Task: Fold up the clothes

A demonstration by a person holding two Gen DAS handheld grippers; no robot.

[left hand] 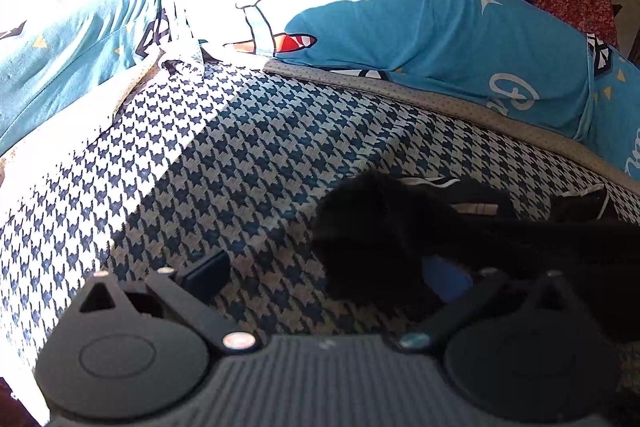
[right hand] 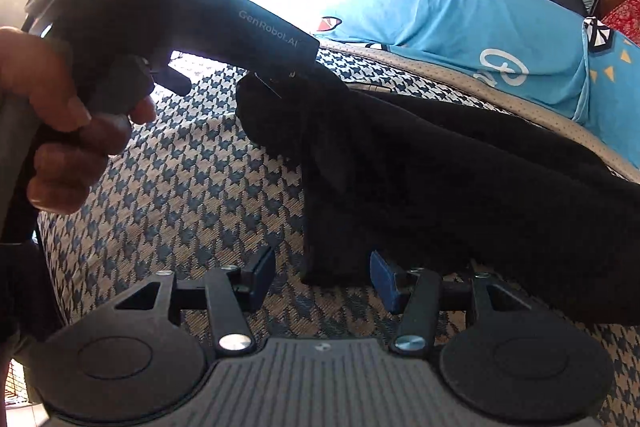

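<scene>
Right gripper (right hand: 322,281), jaws apart, at lower centre beside the black garment (right hand: 460,187); left gripper (left hand: 326,277) apparently likewise spread, one finger cloth-covered, over houndstooth bedding (left hand: 200,167).

One brand name reads clearly; the rest is partial script.

"GenRobot.AI" runs in pale letters along the black body of the left tool (right hand: 256,39), seen from the right wrist view. White cursive lettering sits on the blue bedding (right hand: 500,27) (left hand: 460,39), but folds cut it off and I cannot make out the word in either view.
</scene>
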